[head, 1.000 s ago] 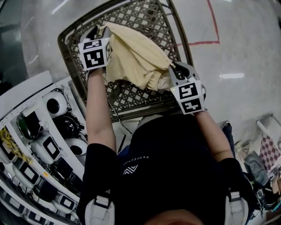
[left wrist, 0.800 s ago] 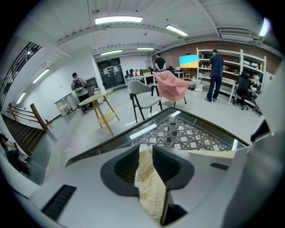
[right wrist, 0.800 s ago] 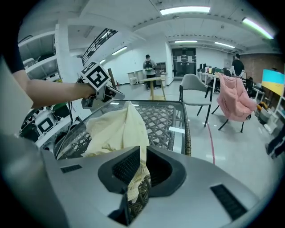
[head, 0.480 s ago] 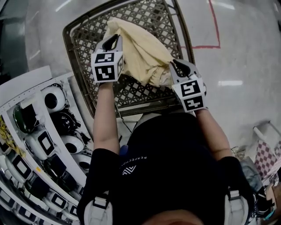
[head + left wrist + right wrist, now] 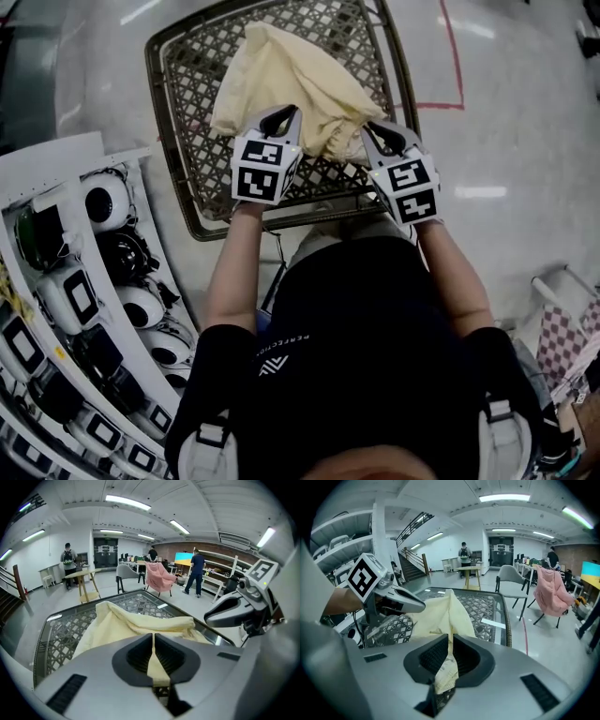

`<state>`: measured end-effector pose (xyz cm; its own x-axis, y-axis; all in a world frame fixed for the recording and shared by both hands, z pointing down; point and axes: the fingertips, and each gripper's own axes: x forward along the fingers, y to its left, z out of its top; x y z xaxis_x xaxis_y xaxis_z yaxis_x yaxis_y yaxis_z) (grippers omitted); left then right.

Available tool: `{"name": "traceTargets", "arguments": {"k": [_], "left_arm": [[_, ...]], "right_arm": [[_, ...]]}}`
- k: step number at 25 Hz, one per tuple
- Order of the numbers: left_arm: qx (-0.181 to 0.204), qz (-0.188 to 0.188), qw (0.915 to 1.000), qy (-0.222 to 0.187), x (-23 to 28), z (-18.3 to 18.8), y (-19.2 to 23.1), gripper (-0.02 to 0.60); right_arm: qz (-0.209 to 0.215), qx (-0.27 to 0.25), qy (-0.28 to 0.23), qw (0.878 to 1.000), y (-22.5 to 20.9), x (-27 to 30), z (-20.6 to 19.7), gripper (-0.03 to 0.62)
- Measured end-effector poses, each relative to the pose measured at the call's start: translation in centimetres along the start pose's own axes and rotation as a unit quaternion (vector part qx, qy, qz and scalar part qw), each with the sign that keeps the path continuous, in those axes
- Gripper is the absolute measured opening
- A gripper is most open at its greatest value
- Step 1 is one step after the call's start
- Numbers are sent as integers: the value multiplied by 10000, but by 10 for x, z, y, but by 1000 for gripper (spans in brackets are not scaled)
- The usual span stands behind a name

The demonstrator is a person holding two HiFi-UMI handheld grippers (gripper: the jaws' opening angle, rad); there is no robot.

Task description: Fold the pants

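Person: black shirt [image 5: 366,356] nearest the camera; both forearms reach forward to the near edge of the worktop [image 5: 161,112].
Rack: white rack [image 5: 70,178] at the person's left, holding round black-and-white devices.
Left tongs [image 5: 284,114]: pressed together on a thin fold of the pants [image 5: 281,70], with cloth running up between the pads.
Right tongs [image 5: 377,133]: pinched on a bunched edge of the pants, with a crumpled tail hanging below the pads.
Spacing: the two tongs are side by side, near each other but apart, both at the cloth's near edge.
Pants: pale yellow, lifted at the near edge by both tongs. The rest is draped in a loose heap on the worktop, toward its far side.
Worktop: dark woven lattice top with a dark rim.
Floor: pale glossy floor [image 5: 525,112] with a red tape line [image 5: 457,56] beyond the worktop, on the right.
Far room: a chair draped in pink [image 5: 159,577]; people standing well off [image 5: 69,562].
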<state>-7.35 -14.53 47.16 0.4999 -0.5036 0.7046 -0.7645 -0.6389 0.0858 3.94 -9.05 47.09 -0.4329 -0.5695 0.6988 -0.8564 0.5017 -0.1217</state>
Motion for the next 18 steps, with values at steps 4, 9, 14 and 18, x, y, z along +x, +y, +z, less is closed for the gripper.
{"name": "traceTargets", "arguments": {"k": [4,9,14,18], "left_arm": [[-46,-208,9998,12,-23,-25,-26,23],[-118,-464,9988,-79,-56,-49,-60,23],[-113,-683,9974,-204,-81,-64,-88,23],[-78,-690,9973,-237,-90,-69,-102,23]], "right_arm": [[-84,25,-4,10000,18,-13,-9,48],[-211,-18,-96,9997,43,-36,-17,48],[-67,-180,-18,9998,72,-52,-26,48],[92,-441,5,9990,80,-57,-24,48]]}}
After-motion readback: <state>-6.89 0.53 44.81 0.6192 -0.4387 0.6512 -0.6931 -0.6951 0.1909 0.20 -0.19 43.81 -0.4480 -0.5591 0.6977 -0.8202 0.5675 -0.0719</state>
